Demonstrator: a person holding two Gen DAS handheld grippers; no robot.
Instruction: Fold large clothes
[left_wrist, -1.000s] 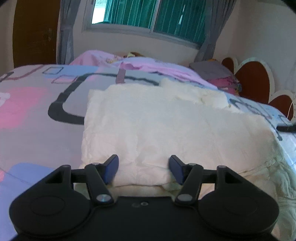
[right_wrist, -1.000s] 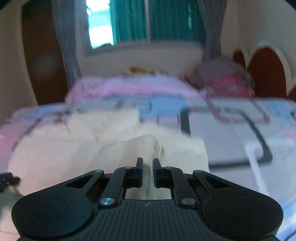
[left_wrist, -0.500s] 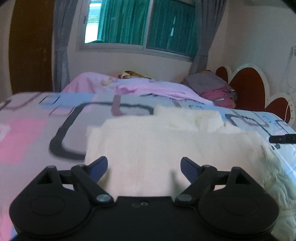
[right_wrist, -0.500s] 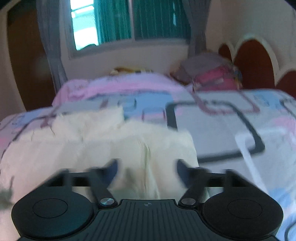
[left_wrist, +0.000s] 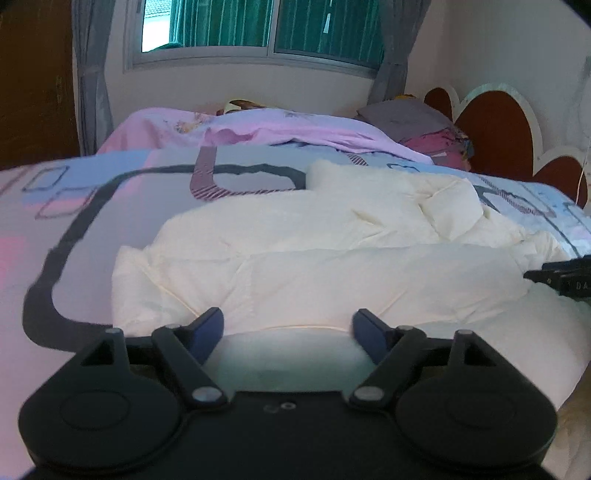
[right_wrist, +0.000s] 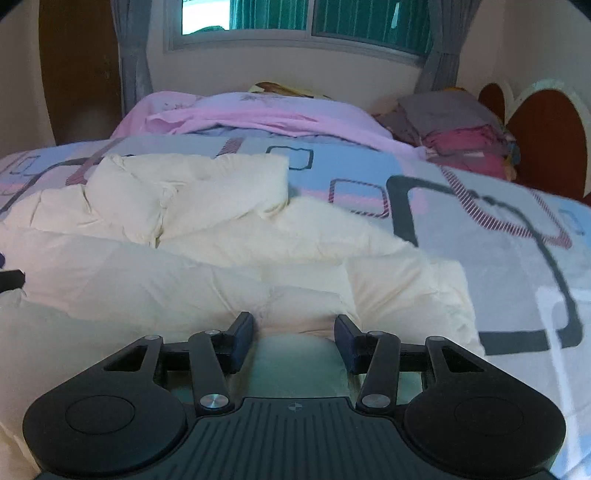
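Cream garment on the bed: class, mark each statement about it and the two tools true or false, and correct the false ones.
1. The cream garment lies on a patterned bedsheet. True.
2. The left tool is shut on the garment. False: its fingers are spread open, gripping nothing.
3. The right tool is open. True.
4. The garment is dark blue. False: it is cream.
5. A pink blanket is bunched at the far end of the bed. True.
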